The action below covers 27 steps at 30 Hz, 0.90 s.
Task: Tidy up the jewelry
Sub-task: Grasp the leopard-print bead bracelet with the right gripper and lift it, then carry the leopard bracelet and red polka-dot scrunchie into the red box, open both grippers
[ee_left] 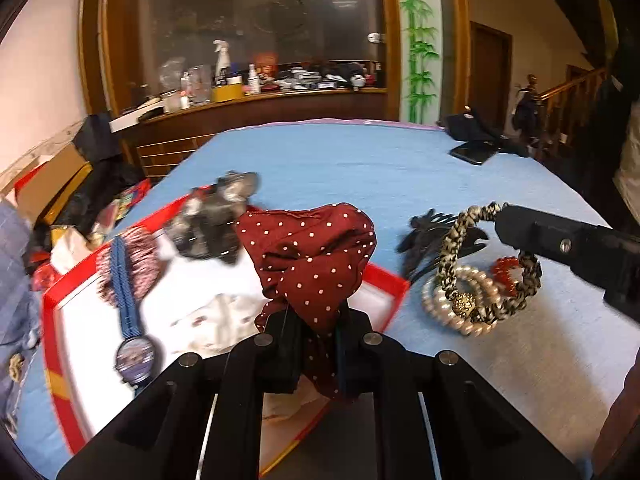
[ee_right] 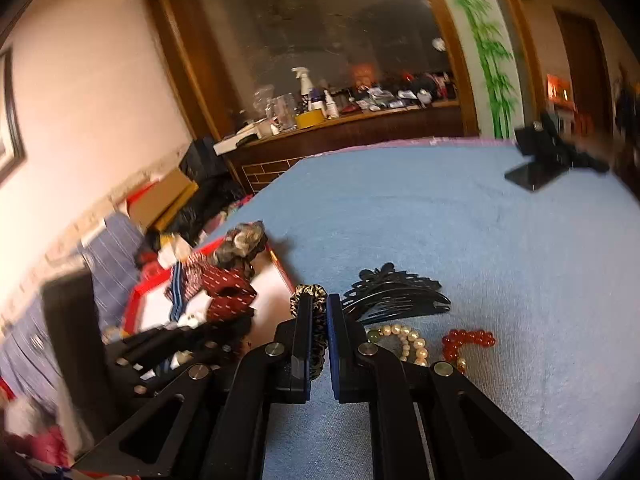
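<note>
Left tongs: I have them clamped on the red dotted scrunchie, which stands up from the tips over the tray.
Right tongs: mine are pinched together on the leopard scrunchie; its loop sticks out past the tips and hangs between the pads.
Landmark: the red-rimmed tray with a white floor, on the blue desk.
In the tray: a blue-strapped watch at the near left, a striped scrunchie beside its strap, a grey scrunchie on the far rim, and a pale cloth piece on the floor.
Right of the tray: a black comb just off its far corner, then a pearl bracelet and red beads nearer to me, all lying on the desk.
Leopard scrunchie from the left view: it hangs from my right tongs over the pearls, right of the tray.
Edges: the tray's right rim lies between my two grips; its left rim is near the desk's left edge, where clutter is piled beyond.
Open room: bare blue cloth beyond the tray, as far as a dark stand at the far right corner.
</note>
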Each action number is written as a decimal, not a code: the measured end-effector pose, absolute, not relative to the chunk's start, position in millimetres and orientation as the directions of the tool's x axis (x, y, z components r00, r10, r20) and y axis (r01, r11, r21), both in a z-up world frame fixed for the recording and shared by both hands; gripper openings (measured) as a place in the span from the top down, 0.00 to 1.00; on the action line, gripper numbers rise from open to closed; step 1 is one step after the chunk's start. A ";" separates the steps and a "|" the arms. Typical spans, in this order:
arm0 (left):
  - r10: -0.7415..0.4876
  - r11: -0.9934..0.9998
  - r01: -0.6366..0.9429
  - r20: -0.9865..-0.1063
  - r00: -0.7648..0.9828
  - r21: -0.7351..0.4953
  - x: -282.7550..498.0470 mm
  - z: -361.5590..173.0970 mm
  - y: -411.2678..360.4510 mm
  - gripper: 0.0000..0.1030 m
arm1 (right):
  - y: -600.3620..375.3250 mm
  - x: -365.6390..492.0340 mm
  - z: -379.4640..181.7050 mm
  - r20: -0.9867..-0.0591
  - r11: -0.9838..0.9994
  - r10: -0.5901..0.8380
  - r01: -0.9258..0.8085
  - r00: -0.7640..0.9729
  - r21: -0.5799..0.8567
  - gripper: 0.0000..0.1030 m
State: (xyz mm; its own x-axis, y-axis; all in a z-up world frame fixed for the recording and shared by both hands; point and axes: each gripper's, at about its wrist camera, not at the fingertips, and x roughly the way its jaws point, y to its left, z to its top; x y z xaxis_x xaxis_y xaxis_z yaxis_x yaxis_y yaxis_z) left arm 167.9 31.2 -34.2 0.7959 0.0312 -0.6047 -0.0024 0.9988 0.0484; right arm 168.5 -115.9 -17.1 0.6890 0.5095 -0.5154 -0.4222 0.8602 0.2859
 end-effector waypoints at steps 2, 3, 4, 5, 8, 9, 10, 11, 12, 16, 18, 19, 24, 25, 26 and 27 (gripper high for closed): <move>0.046 0.999 -0.020 -0.604 0.796 0.051 162.1 -33.1 39.2 0.89 | -105.4 163.3 -17.2 -0.517 0.852 0.521 -0.448 0.680 0.269 0.93; 0.058 0.998 -0.030 -0.601 0.797 0.056 158.4 -32.1 43.6 0.89 | -101.0 161.2 -17.4 -0.516 0.846 0.531 -0.459 0.672 0.272 0.93; 0.065 0.998 -0.035 -0.599 0.798 0.061 155.9 -31.8 46.7 0.89 | -97.4 159.3 -17.2 -0.516 0.839 0.541 -0.471 0.664 0.273 0.93; 0.076 0.997 -0.044 -0.596 0.799 0.068 152.7 -30.9 50.7 0.89 | -92.7 156.8 -16.6 -0.515 0.834 0.547 -0.481 0.660 0.269 0.93; 0.098 0.995 -0.064 -0.590 0.801 0.077 144.8 -28.8 62.7 0.88 | -82.4 152.1 -16.8 -0.518 0.825 0.560 -0.494 0.647 0.275 0.93; 0.108 0.994 -0.076 -0.588 0.802 0.079 142.0 -27.7 68.4 0.88 | -78.5 151.0 -17.6 -0.522 0.820 0.567 -0.497 0.637 0.285 0.93; 0.114 0.993 -0.084 -0.586 0.802 0.078 140.1 -27.0 73.1 0.88 | -74.9 149.8 -18.1 -0.525 0.818 0.570 -0.498 0.632 0.288 0.93; 0.120 0.993 -0.093 -0.585 0.802 0.077 138.6 -26.8 77.0 0.88 | -69.7 148.5 -18.4 -0.529 0.817 0.570 -0.500 0.629 0.287 0.93; 0.125 0.992 -0.101 -0.585 0.801 0.074 137.1 -26.5 82.7 0.88 | -63.4 146.3 -18.4 -0.530 0.813 0.574 -0.509 0.624 0.282 0.93; 0.143 0.989 -0.138 -0.590 0.795 0.054 131.5 -28.1 104.8 0.88 | -44.1 138.5 -16.7 -0.532 0.802 0.585 -0.535 0.612 0.266 0.92; 0.147 0.987 -0.155 -0.596 0.790 0.038 130.4 -29.7 116.8 0.88 | -34.3 137.2 -16.3 -0.537 0.796 0.590 -0.545 0.603 0.262 0.92; 0.142 0.987 -0.159 -0.600 0.787 0.025 130.1 -29.9 121.8 0.88 | -30.0 136.7 -15.9 -0.537 0.793 0.593 -0.550 0.600 0.261 0.92; 0.147 0.982 -0.188 -0.605 0.782 -0.005 129.6 -31.6 143.1 0.88 | -9.4 135.5 -14.4 -0.538 0.778 0.609 -0.571 0.583 0.262 0.92; 0.148 0.981 -0.194 -0.606 0.781 -0.010 129.4 -32.0 147.3 0.88 | -6.1 135.7 -13.3 -0.535 0.775 0.613 -0.573 0.582 0.264 0.92; 0.146 0.980 -0.200 -0.608 0.780 -0.021 129.2 -32.3 152.3 0.88 | -3.2 136.0 -12.6 -0.533 0.774 0.615 -0.575 0.581 0.266 0.92; 0.145 0.979 -0.204 -0.610 0.779 -0.028 128.8 -32.5 156.1 0.88 | 0.3 137.0 -11.6 -0.531 0.771 0.619 -0.577 0.579 0.269 0.92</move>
